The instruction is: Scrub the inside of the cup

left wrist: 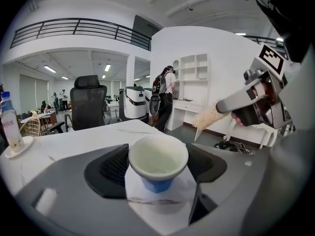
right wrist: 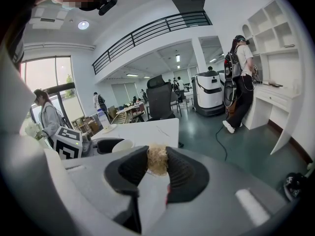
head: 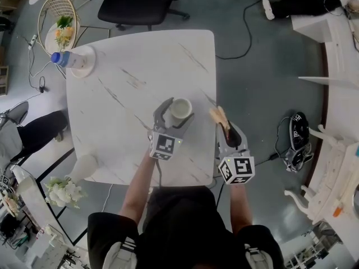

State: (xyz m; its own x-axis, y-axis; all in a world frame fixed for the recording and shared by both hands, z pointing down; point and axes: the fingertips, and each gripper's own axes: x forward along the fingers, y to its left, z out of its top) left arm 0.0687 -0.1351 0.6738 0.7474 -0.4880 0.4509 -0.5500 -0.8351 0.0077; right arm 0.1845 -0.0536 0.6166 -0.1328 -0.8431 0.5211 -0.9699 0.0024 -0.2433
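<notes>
Table top [head: 140,60]: white stone-look slab with grey veining, smooth, low sheen.
Cup [left wrist: 157,157]: glazed and ceramic-like, cream inside, blue outside, glossy.
Scrubber [head: 219,116]: tan coarse fibre, rough, matt.
Left gripper [head: 176,113] and right gripper [right wrist: 158,167]: grey plastic shells, matt.
Pads [left wrist: 110,167]: black, finely ribbed, rubber-like.
Marker cubes [head: 236,170]: matt black-and-white print.
Bottle [head: 66,59], upper left of the head view: clear plastic, blue cap.
Floor [head: 263,66]: grey, smooth, satin.
</notes>
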